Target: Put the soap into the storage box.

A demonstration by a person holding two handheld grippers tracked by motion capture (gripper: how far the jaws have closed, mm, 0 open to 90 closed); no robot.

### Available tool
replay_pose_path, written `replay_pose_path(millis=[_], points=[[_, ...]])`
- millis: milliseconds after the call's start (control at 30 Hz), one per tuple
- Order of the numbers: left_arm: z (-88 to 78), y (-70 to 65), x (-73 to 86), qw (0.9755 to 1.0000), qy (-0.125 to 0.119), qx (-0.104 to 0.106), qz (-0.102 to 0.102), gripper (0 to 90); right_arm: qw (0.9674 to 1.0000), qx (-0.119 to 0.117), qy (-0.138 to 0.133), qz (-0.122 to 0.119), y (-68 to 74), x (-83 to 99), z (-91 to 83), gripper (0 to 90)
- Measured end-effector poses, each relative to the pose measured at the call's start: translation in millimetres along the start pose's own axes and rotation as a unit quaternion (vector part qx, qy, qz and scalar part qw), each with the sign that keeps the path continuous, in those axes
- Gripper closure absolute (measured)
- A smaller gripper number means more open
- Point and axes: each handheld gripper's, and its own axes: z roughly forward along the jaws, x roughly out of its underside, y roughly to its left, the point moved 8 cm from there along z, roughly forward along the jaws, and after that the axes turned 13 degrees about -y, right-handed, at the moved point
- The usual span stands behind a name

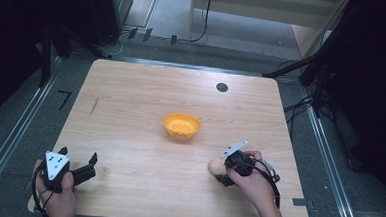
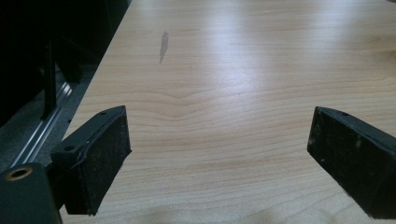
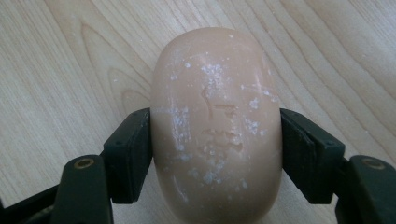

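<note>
A pale peach oval soap bar [image 3: 217, 126] with white flecks lies between my right gripper's black pads [image 3: 130, 154], which press on both its long sides. In the high view that right gripper [image 1: 221, 171] sits at the table's front right, the soap bar [image 1: 214, 164] showing just left of the hand. My left gripper [image 1: 91, 164] rests at the front left corner. Its jaws stand wide apart in the left gripper view [image 2: 219, 149], with bare wood between them. An orange bowl [image 1: 181, 126] sits near the table's middle.
A small black disc [image 1: 222, 87] is set in the wooden table [image 1: 131, 100] near its far edge. A dark streak [image 2: 163, 44] marks the wood at the left. Metal rails and cables run along both sides of the table.
</note>
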Motion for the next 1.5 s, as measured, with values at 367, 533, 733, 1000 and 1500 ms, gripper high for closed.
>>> replay_pose_path(millis=[367,533,733,1000,1500], points=[[-0.3,-0.1,-0.1,1.0000,-0.002,0.003,-0.001,6.3,0.9995,-0.009,-0.009,-0.027,-1.6,1.3,-0.1,32.9],[-0.3,-0.2,-0.1,1.0000,-0.002,0.003,-0.002,6.3,0.9995,-0.012,-0.008,-0.027,-2.6,1.7,-1.2,33.4],[-0.1,-0.9,0.1,1.0000,0.001,0.006,0.001,6.3,0.9992,-0.021,-0.003,-0.035,-4.6,3.0,-3.9,33.6],[-0.2,-0.8,0.1,1.0000,0.000,0.005,0.002,6.3,0.9986,-0.027,0.005,-0.044,-4.3,-3.8,-7.4,33.6],[-0.2,-0.7,0.0,1.0000,-0.001,0.004,-0.001,6.3,0.9971,-0.045,-0.003,-0.062,-6.0,-23.6,-16.0,33.5]])
